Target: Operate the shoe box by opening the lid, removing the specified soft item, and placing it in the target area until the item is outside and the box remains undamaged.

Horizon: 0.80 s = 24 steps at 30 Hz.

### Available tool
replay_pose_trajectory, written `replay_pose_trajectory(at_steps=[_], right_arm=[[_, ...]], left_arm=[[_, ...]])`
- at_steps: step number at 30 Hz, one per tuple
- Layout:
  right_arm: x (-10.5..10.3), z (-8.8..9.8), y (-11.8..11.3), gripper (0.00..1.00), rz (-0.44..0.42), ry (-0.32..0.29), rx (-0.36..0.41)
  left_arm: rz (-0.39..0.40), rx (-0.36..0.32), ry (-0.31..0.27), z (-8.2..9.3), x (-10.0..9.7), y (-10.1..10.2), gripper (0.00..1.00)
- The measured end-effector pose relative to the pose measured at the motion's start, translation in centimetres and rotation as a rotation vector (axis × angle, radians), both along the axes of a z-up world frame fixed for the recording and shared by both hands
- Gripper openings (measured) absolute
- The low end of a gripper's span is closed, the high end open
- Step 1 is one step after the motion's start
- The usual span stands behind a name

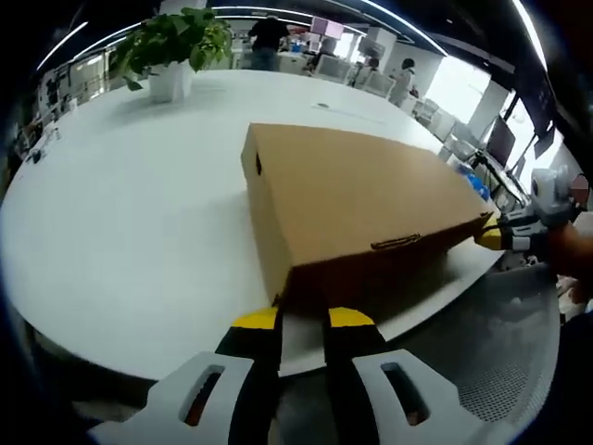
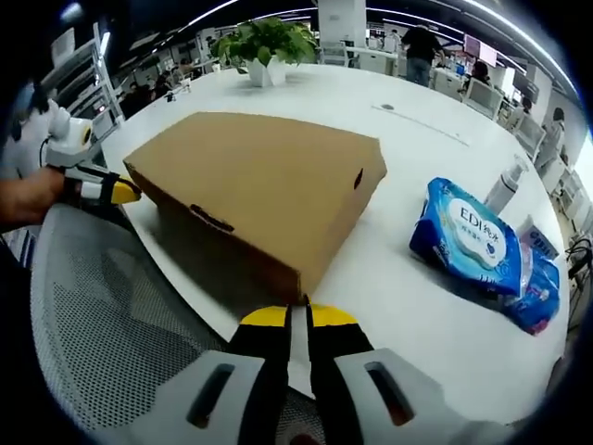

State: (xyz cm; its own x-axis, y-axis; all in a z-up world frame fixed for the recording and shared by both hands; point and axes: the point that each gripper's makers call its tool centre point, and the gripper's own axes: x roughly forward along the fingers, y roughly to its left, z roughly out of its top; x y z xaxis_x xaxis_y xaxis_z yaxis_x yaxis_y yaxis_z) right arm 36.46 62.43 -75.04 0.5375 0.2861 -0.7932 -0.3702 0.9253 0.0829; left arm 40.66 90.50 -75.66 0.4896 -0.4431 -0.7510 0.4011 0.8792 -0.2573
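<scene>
Here the shoe box (image 1: 361,199) lies closed on the white table (image 1: 120,232), one long side near the table edge, lid (image 2: 255,171) still down. The left gripper (image 1: 302,320) sits at one front corner with its yellow-tipped jaws a little apart and nothing between them. The right gripper (image 2: 289,317) sits at the other corner, jaws almost together, also empty. The soft item is presumably inside, hidden. A blue wipes pack (image 2: 473,243) lies well to the side, and a potted plant (image 1: 171,46) stands far back. The risk, as I judge it: lifting from one corner only could twist or tear the cardboard lid, or push the box off the edge.
</scene>
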Motion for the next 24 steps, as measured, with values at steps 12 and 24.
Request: replay_pose_trajectory(at_steps=[12, 24], right_arm=[[0.2, 6.6, -1.5, 0.08, -0.025, -0.128, 0.016], [3.2, 7.5, 1.8, 0.07, 0.039, -0.197, 0.033]], left_arm=[[0.063, -0.045, -0.183, 7.7, 1.0, 1.7, 0.14], [-0.05, -0.024, -0.254, 8.6, 3.2, -1.5, 0.12]])
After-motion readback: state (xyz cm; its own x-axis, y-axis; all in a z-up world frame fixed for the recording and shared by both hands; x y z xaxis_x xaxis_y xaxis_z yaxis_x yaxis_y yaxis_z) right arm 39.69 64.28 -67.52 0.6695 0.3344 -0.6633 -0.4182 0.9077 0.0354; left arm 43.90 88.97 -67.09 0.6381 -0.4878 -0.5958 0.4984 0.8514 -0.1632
